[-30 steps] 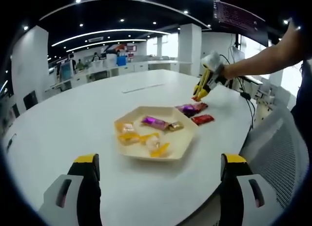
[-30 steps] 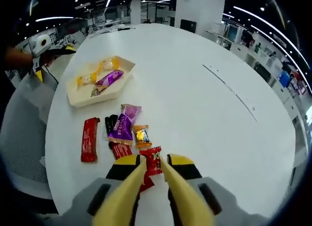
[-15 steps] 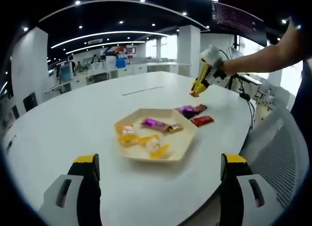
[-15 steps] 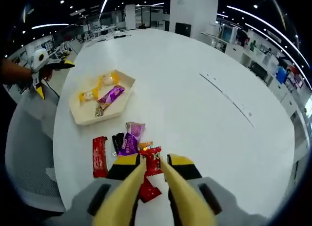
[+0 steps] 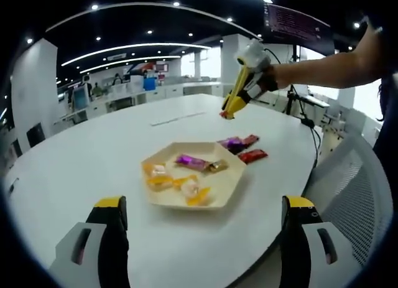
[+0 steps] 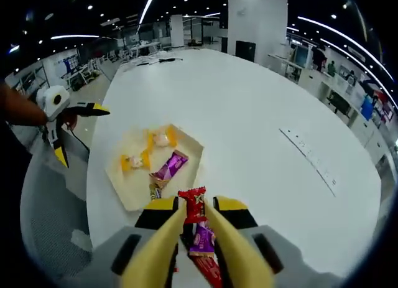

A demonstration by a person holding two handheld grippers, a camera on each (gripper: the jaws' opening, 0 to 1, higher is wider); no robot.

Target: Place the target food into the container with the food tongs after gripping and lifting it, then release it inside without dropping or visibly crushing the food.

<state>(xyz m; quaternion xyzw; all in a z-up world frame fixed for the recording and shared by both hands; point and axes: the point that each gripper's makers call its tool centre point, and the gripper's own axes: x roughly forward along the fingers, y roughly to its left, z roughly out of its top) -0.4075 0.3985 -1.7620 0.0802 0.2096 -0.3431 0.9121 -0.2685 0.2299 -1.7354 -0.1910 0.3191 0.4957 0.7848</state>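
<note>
A cream hexagonal tray (image 5: 231, 187) sits on the white table and holds a purple-wrapped candy (image 5: 189, 162), several yellow candies (image 5: 159, 176) and a small gold one. My right gripper (image 5: 225, 112), carried by a person's arm, hangs in the air beyond the tray, shut on a red-wrapped candy (image 6: 193, 204). In the right gripper view the yellow tongs (image 6: 194, 208) pinch that candy above the tray's (image 6: 119, 183) near edge. My left gripper (image 5: 205, 205) stands open in front of the tray with nothing between its jaws, and it appears at the table's edge (image 6: 78, 131).
A purple wrapper (image 5: 231, 142), a red bar (image 5: 252, 155) and a dark red candy (image 5: 249, 139) lie on the table right of the tray. A mesh chair (image 5: 354, 195) stands at the table's right edge. Office desks and pillars fill the background.
My right gripper has risen off the table with the red candy and moved over toward the tray. The left gripper has stayed open in place.
</note>
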